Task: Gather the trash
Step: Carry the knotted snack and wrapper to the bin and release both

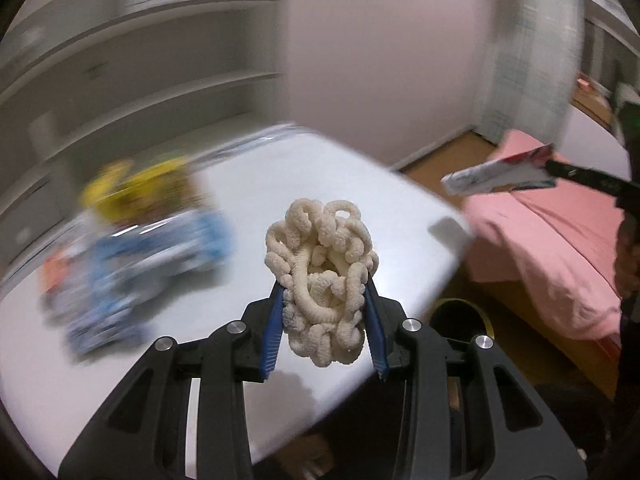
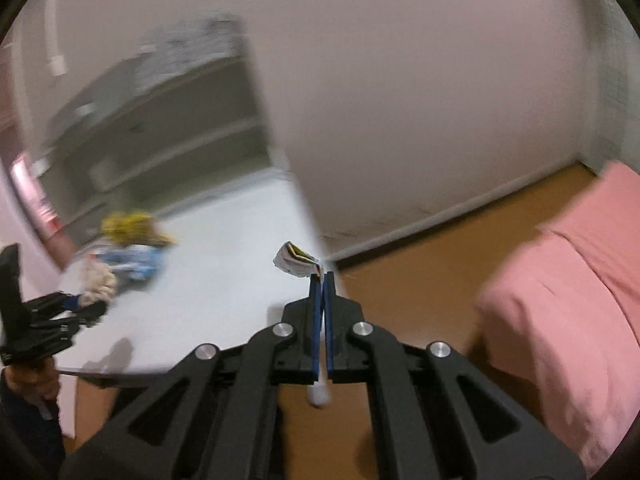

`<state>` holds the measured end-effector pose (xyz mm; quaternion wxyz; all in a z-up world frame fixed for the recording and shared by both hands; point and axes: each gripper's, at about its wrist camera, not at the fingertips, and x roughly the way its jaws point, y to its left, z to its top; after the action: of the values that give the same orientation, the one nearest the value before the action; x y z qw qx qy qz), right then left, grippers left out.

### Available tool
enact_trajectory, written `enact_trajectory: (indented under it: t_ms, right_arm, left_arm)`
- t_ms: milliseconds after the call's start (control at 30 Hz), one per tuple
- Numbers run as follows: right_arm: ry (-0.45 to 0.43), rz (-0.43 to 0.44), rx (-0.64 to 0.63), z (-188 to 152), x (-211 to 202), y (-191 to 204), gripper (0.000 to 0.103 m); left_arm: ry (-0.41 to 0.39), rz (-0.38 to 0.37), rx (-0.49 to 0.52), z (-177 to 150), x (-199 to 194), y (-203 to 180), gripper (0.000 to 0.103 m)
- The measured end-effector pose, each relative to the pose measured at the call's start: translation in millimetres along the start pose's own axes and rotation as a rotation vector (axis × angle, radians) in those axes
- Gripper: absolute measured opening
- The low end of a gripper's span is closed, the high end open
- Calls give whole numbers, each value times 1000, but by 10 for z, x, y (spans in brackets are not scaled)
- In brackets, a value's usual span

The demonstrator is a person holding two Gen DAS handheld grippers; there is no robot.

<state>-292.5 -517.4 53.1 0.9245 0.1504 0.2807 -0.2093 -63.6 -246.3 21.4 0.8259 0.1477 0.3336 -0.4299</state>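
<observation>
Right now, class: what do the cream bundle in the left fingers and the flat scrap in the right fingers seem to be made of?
Cream bundle: looks like soft, fuzzy cord or yarn, matte, in tangled looped strands. Flat scrap: probably thin printed paper or wrapper, folded and creased, pinched flat; whether it is glossy is unclear. Both grippers, left and right, grip their items.

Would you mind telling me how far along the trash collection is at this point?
Partway. In hand: the left gripper is shut on a cream tangle of cord, and the right gripper pinches a flattened wrapper, both lifted off the white table. Left: a blurred pile of yellow and blue packaging remains on the table. A dark round bin sits below the table edge; whether it holds anything is unclear.
</observation>
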Motion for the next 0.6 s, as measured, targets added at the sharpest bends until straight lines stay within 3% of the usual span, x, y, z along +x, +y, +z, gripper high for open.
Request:
enact_trajectory:
  t_ms: [200,333,467,600]
  right_arm:
    - [99,-170,158,-573,86,-986,3]
    - [190,-206,239,-968,397,-1392,3]
    - [285,-216,323,-1350,789,-1726,3]
    - [366,-217,380,-1713,1116,-1954,3]
  left_arm:
    - [51,-212,173,135,623,-1267,35]
    - [119,-320,254,24,1085,-1943,35]
    - [204,-364,310,-169,1574,-2362,35]
    - [303,-366,317,-373,2123,-2548,35]
